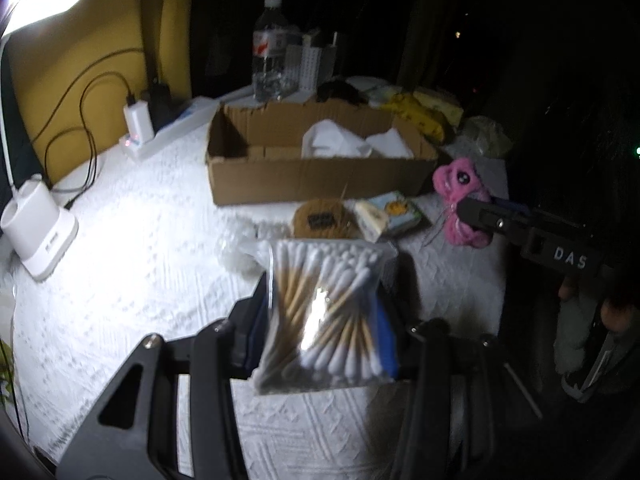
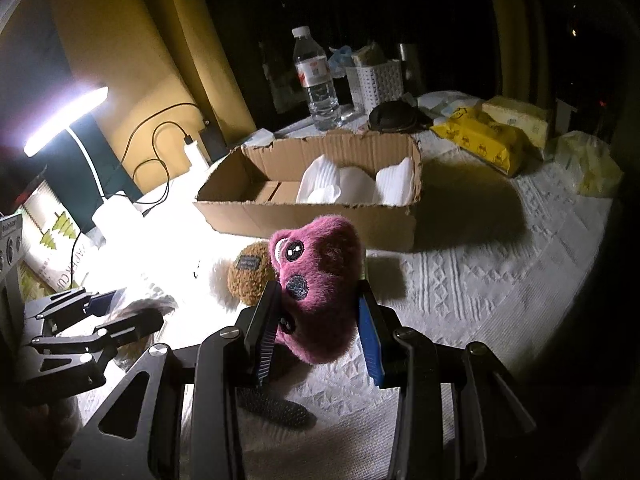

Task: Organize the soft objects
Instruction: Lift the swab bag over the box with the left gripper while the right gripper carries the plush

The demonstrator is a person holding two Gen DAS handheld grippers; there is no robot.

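Gripping swabs and plush, both grippers' fingers hold them clear of the tabletop, presumably for the box.

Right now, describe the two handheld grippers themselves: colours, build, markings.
Both are black, angular linkage frames joined by silver screws. The left gripper and the right gripper each carry flat fingers with ribbed blue pads. Seen from the left wrist view, the right gripper's body bears white letters "DAS". No cables or sleeves can be made out in the dark.

Home: desk lamp, power strip, water bottle, quilted spread.
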